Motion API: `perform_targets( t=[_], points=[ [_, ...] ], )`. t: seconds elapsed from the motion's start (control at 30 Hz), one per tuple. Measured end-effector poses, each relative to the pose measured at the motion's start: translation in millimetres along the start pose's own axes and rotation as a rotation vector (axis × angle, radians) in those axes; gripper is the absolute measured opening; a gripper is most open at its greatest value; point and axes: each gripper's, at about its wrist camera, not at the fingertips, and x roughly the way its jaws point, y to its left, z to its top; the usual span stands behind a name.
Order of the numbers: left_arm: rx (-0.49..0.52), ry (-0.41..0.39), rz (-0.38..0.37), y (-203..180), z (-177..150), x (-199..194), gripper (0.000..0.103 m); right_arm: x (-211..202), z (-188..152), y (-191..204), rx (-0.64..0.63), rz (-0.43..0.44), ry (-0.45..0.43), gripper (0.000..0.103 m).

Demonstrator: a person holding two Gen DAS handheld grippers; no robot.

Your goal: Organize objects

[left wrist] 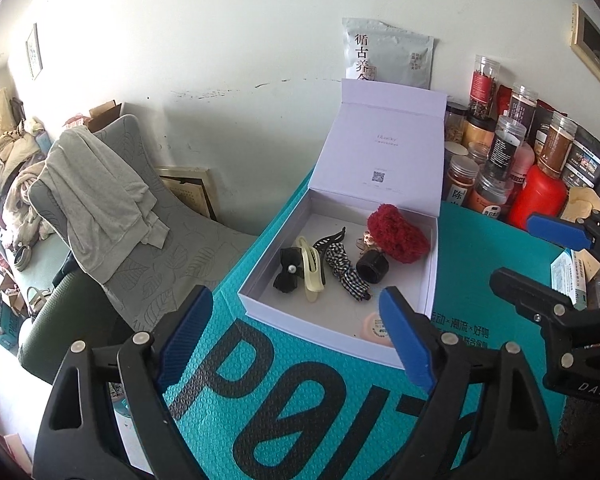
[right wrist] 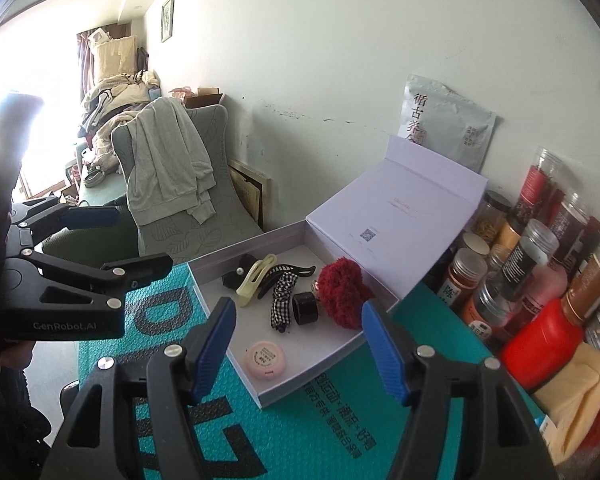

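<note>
A white box (left wrist: pixel 360 208) with its lid up stands on the teal mat (left wrist: pixel 300 408). In it lie a red fuzzy scrunchie (left wrist: pixel 398 238), a black bow (left wrist: pixel 288 274), a cream clip (left wrist: pixel 310 272), a black claw clip (left wrist: pixel 330 238), a checked scrunchie (left wrist: pixel 344 270), a black band (left wrist: pixel 372 268) and a pink round tin (right wrist: pixel 265 360). My left gripper (left wrist: pixel 296 292) hangs open above the box's near-left corner, holding nothing. My right gripper (right wrist: pixel 299 304) is open and empty too, over the box's near edge. Each gripper shows in the other's view: right (left wrist: pixel 514 248), left (right wrist: pixel 144 236).
Several jars and a red bottle (right wrist: pixel 540 344) crowd the mat's far right against the wall, with a yellow cloth (right wrist: pixel 576 396) in front. A grey pouch (left wrist: pixel 388 52) leans behind the lid. Left of the mat is a chair draped with a grey garment (left wrist: pixel 100 196).
</note>
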Motion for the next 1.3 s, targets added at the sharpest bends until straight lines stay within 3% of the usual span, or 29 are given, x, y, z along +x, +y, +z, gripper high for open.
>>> perform_targets(
  t=[0.5, 0.73, 1.3],
  points=[
    [-0.001, -0.023, -0.019, -29, -58, -66, 0.095, -45, -51, 5, 0.068, -0.064, 0.023, 0.072],
    [0.007, -0.006, 0.003, -41, -88, -82, 0.096, -62, -75, 15, 0.073, -0.075, 0.027, 0.072],
    [0.004, 0.007, -0.023, -59, -113, -93, 0.096, -79, -108, 22, 0.104, -0.084, 0.046, 0.072]
  ],
)
